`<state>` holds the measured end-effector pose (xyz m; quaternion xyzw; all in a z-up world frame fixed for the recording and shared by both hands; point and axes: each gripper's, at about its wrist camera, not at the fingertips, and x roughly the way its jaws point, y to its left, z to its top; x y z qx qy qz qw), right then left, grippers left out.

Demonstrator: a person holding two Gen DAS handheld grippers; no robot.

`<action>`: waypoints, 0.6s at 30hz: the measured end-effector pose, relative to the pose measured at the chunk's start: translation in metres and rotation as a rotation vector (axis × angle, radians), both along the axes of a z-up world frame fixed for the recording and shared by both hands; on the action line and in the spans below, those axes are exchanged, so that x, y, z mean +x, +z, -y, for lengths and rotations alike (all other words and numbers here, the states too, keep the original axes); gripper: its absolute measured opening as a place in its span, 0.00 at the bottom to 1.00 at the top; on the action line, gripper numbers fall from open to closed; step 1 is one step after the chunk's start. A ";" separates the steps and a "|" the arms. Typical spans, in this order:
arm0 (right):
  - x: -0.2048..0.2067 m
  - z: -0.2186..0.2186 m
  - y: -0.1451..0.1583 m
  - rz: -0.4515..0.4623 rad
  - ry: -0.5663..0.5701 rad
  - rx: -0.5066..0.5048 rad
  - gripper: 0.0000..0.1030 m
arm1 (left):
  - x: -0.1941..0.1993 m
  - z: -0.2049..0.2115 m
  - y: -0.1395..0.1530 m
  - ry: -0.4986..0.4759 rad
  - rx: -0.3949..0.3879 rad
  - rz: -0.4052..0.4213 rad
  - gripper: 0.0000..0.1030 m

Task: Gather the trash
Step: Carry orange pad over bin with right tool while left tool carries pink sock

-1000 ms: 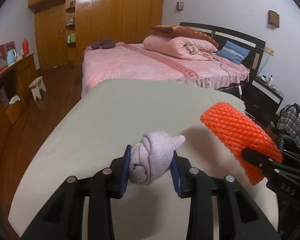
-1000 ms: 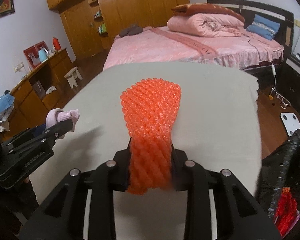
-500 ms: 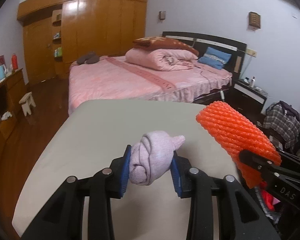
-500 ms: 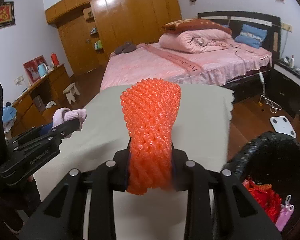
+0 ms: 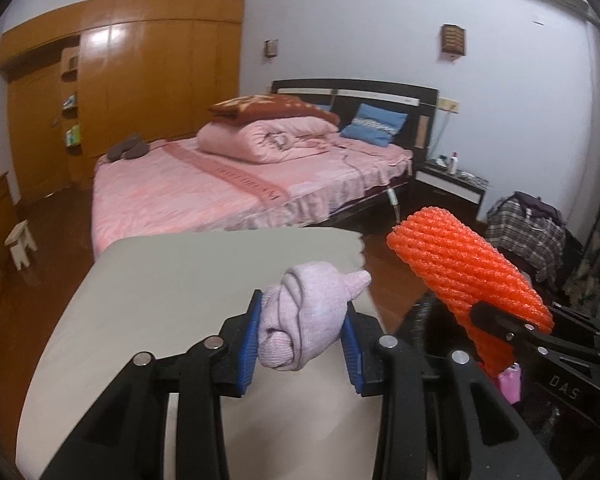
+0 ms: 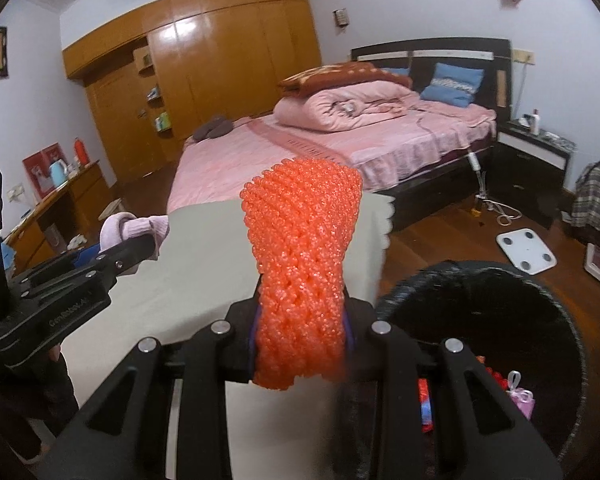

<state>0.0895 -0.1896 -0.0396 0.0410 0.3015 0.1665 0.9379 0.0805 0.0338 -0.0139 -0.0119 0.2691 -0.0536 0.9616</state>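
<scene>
- Pinched between the blue pads of the left gripper (image 5: 303, 338): a pale lilac knitted bundle (image 5: 308, 320), soft, rolled into a knot with one pointed tip, carried clear above the beige table (image 5: 172, 280) near its right edge.
- Clamped in the right gripper (image 6: 300, 338): an orange foam net sleeve (image 6: 300, 256), tubular, springy, open-weave and bumpy, squeezed narrow at the jaws and flaring wider at its free end, standing up and away from the fingers.
- Just right of the table's right edge, low down: a round bin with a black liner (image 6: 500, 280), mouth open; already inside, some red scraps and a small pink item, so part of the collecting looks done.
- Left to do, by the look of it: bring both pieces over the bin mouth and release them; neither is over it yet.
- Table top: smooth, matte, nothing seen lying on the visible part.
- Beyond: a pink bed (image 5: 220, 192) with a folded quilt, glossy wooden wardrobe (image 6: 220, 60).
</scene>
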 end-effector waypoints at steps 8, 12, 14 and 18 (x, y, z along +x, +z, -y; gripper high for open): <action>-0.016 0.052 0.001 0.022 -0.096 -0.020 0.29 | -0.004 0.053 0.006 -0.111 0.004 0.027 0.35; -0.025 0.077 -0.004 0.019 -0.149 -0.028 0.29 | -0.004 0.077 0.004 -0.161 0.005 0.032 0.35; -0.028 0.091 -0.008 0.013 -0.178 -0.029 0.29 | -0.004 0.090 0.003 -0.190 0.005 0.030 0.35; -0.033 0.111 -0.016 0.000 -0.227 -0.035 0.29 | -0.001 0.111 0.000 -0.236 0.005 0.028 0.35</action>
